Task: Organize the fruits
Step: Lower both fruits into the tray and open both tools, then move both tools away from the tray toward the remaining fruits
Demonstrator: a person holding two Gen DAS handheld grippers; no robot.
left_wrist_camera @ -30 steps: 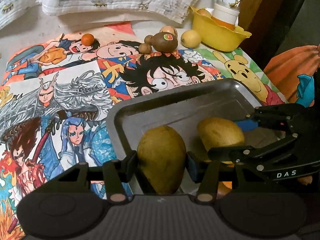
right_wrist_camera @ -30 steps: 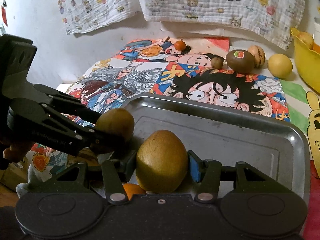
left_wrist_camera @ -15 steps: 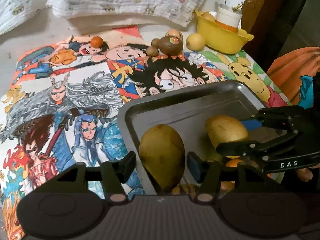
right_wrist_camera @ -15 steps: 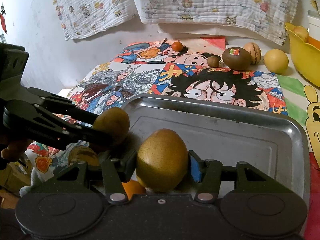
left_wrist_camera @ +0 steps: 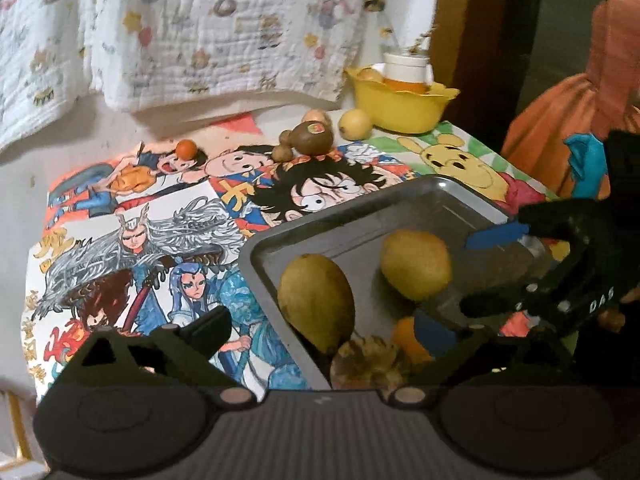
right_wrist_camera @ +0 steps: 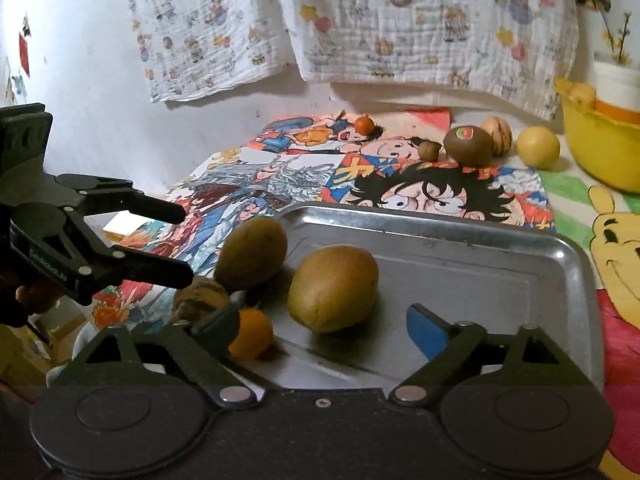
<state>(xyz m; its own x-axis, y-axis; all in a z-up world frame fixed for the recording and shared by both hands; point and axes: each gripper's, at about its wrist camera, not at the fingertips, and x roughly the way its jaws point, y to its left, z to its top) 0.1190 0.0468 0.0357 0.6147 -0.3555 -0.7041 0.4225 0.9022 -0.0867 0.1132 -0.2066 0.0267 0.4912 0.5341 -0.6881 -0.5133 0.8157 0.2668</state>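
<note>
A metal tray (left_wrist_camera: 276, 237) (right_wrist_camera: 440, 222) holds two yellow-green mangoes, a small orange (right_wrist_camera: 250, 332) and a striped round fruit (right_wrist_camera: 202, 298). In the left wrist view, one mango (left_wrist_camera: 316, 302) lies at the tray's left edge. My left gripper (left_wrist_camera: 320, 332) stands around it with jaws opening, the pads apart from its skin. In the right wrist view, the other mango (right_wrist_camera: 334, 288) rests on the tray floor. My right gripper (right_wrist_camera: 322, 330) is just behind it, jaws opening, nothing pressed. Each gripper shows in the other's view: the right (left_wrist_camera: 486, 270), the left (right_wrist_camera: 180, 245).
Loose fruit lies at the back of the cartoon-printed cloth: a stickered kiwi (right_wrist_camera: 468, 146), a yellow round fruit (right_wrist_camera: 538, 146), a striped fruit (right_wrist_camera: 498, 134), a small brown one (right_wrist_camera: 430, 150) and a tiny orange one (right_wrist_camera: 365, 124). A yellow bowl (right_wrist_camera: 600, 148) stands far right.
Both grippers were shut on a mango each. Both have spread their jaws and drawn back a little, and the two mangoes now lie free in the tray.
</note>
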